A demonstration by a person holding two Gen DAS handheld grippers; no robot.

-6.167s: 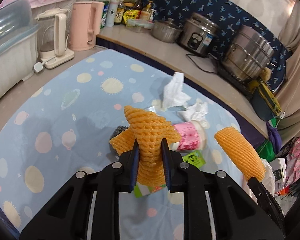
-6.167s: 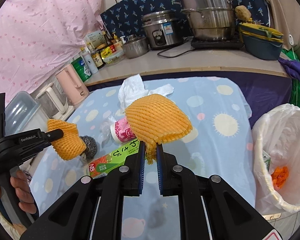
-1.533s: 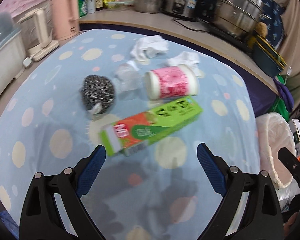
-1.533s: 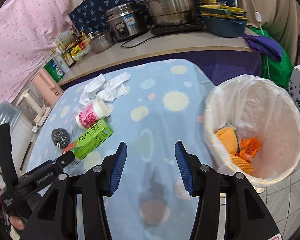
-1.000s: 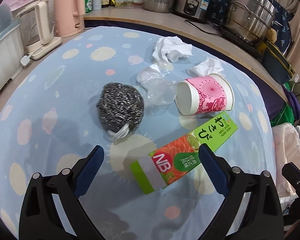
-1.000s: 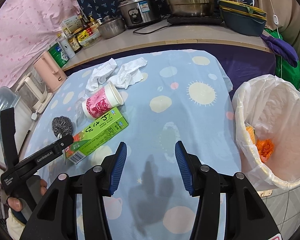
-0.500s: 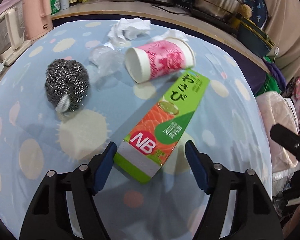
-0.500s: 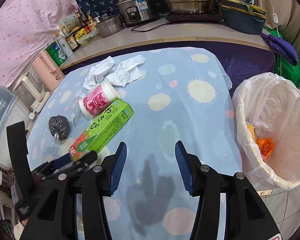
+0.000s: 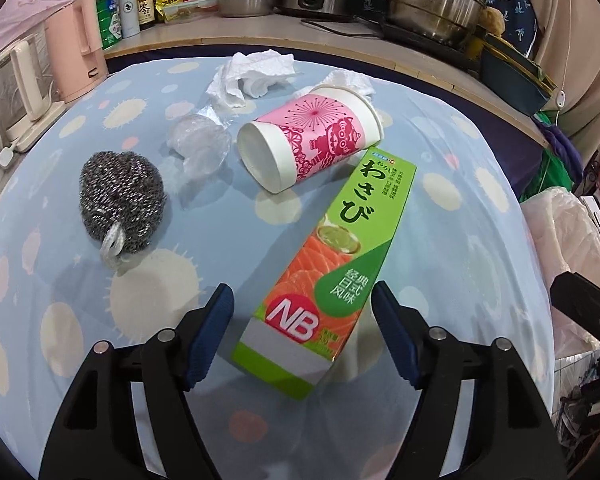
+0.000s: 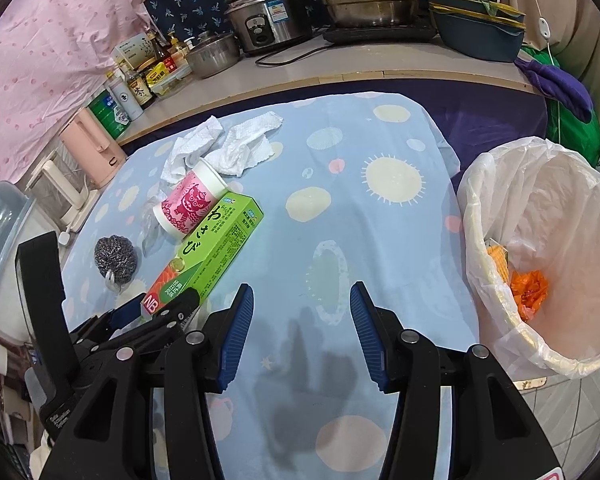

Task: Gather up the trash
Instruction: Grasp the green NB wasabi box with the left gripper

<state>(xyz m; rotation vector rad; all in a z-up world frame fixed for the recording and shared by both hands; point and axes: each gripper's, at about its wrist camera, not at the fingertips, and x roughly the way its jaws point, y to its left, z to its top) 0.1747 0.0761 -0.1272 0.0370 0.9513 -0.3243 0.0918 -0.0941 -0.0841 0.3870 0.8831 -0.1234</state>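
My left gripper (image 9: 302,332) gapes wide around the near end of the long green-and-orange cardboard box (image 9: 332,256), gripping nothing, my right gripper (image 10: 302,332) hangs equally wide and empty over the spotted blue tablecloth (image 10: 380,216), the white-lined trash bin (image 10: 548,256) beyond.

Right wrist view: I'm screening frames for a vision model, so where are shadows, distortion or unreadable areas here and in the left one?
Right wrist view: dark gripper shadows fall on the tablecloth between the open right gripper fingers; fisheye bends the counter edge. Left wrist view: green box print is sharp between the open left gripper fingers; corners are black vignette.
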